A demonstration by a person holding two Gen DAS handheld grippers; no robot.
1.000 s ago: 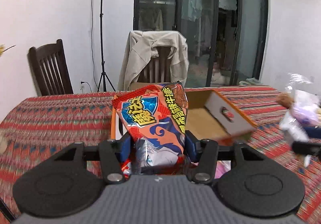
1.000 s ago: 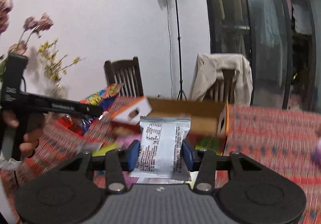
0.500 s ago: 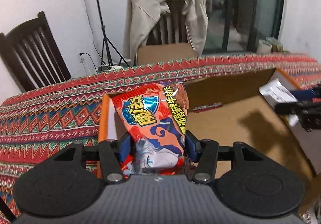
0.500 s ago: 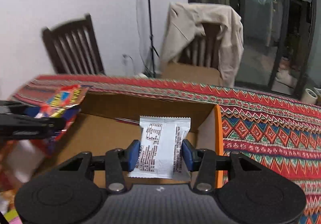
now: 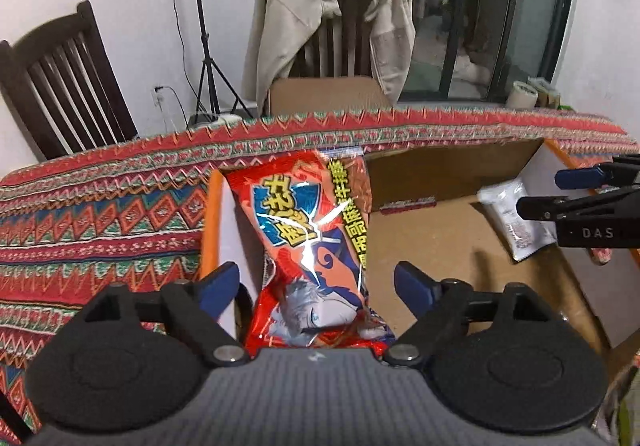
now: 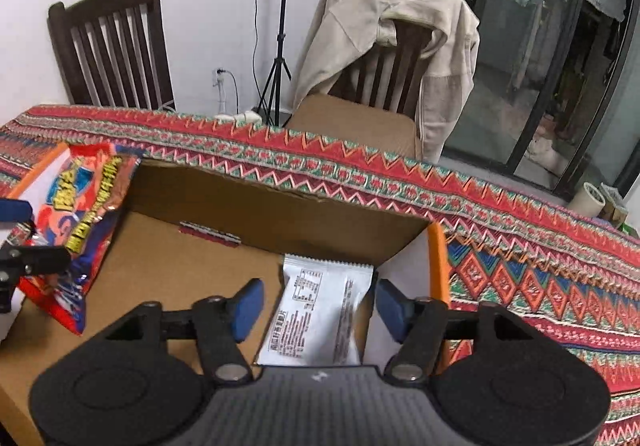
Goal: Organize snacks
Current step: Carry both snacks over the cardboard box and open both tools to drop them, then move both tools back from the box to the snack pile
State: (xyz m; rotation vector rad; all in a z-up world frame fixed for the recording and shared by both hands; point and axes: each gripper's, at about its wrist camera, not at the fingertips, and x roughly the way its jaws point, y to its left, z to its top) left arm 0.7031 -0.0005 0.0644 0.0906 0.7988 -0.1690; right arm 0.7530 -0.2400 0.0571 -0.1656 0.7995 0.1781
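An open cardboard box [image 5: 452,246] [image 6: 180,262] lies on the patterned tablecloth. A red snack bag [image 5: 316,246] [image 6: 76,214] leans in the box's left end between the fingers of my left gripper [image 5: 316,282]. Its jaws are opening and the blue pads stand clear of the bag on both sides. A white snack packet [image 6: 320,314] [image 5: 516,222] lies in the box's right corner between the fingers of my right gripper [image 6: 320,304]. Those jaws are opening too, with gaps beside the packet.
The tablecloth [image 5: 100,214] [image 6: 540,246] covers the table around the box. Behind the table stand a dark wooden chair [image 5: 60,82], a chair draped with a beige jacket [image 5: 332,18] and a light-stand tripod [image 5: 204,46]. Glass doors are at the back right.
Both grippers moved over the box and tilted down into it. Both sets of jaws, earlier shut on their packets, have spread apart, and the bag and the packet now rest inside the box.
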